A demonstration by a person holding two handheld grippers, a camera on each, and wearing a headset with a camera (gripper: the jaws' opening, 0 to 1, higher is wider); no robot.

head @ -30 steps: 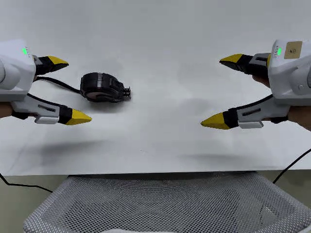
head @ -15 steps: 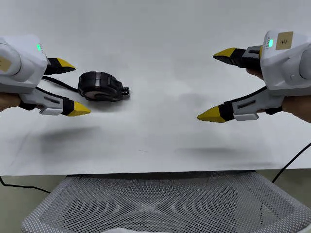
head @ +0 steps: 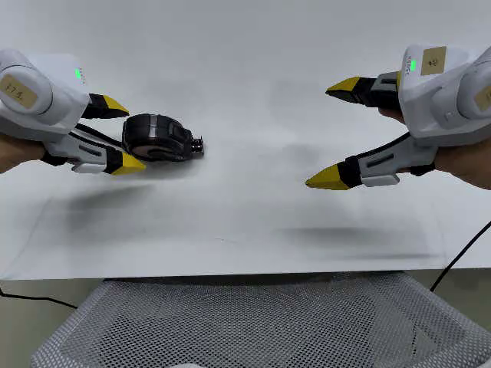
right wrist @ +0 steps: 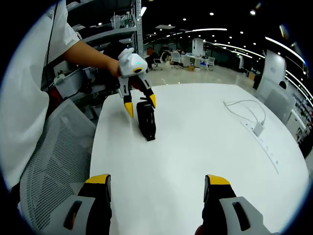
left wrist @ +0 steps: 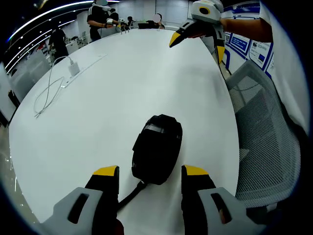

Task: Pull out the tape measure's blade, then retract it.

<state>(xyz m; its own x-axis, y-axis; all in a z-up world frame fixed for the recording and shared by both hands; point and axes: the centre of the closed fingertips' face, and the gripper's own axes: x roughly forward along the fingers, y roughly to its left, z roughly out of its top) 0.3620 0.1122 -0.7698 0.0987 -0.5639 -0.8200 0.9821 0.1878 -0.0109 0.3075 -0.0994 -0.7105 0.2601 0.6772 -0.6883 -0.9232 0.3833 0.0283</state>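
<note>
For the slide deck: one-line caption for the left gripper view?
Open left claw flanks the black tape measure's near end on the white table; the open right claw hovers farther along.

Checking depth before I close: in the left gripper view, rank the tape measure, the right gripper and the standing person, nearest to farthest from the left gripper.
1. Tape measure, on the table at the tips of the left gripper's open jaws.
2. Right gripper, held above the table, upper right of the view.
3. Standing person, beyond the table's far end, top left.
</note>
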